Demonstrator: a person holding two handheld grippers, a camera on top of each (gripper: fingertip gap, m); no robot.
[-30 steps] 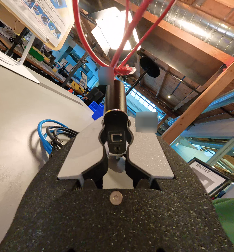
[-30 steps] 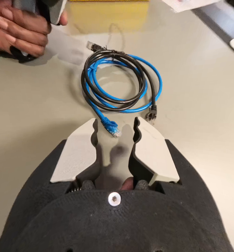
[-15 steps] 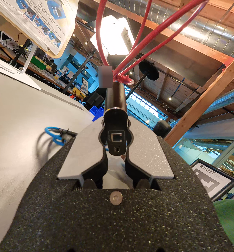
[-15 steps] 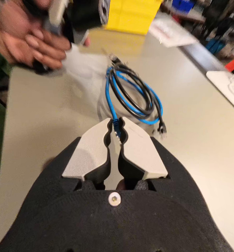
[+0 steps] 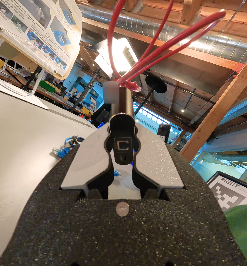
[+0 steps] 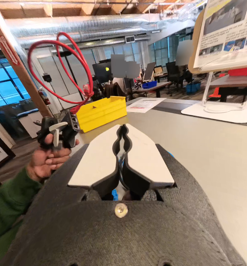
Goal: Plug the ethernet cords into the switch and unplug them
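**Switch held in the left hand-held gripper, blue cord caught in the right one**

The left hand-held gripper (image 5: 122, 141) is closed on the long black ethernet switch (image 5: 122, 129), which stands between its grey fingers (image 5: 91, 156) and points up and away from the camera. The near end of the switch shows one empty port. A red ethernet cord (image 5: 160, 47) is plugged in at the far end and makes large loops in the air above it. In the right wrist view a person's hand (image 6: 47, 156) with a green sleeve (image 6: 9, 201) holds this gripper at the edge of the grey surface (image 5: 19, 136), and two empty ports show on the side of the switch.

The right hand-held gripper (image 6: 122, 126) is nearly closed, the fingertips almost touching. The blue ethernet cord (image 6: 115, 193) runs through the gap between its fingers; I cannot tell how firm the hold is. In the left wrist view a blue plug (image 5: 59, 151) lies on the surface just beside the left gripper. A yellow plastic bin (image 6: 104, 110) stands on the surface behind the switch.
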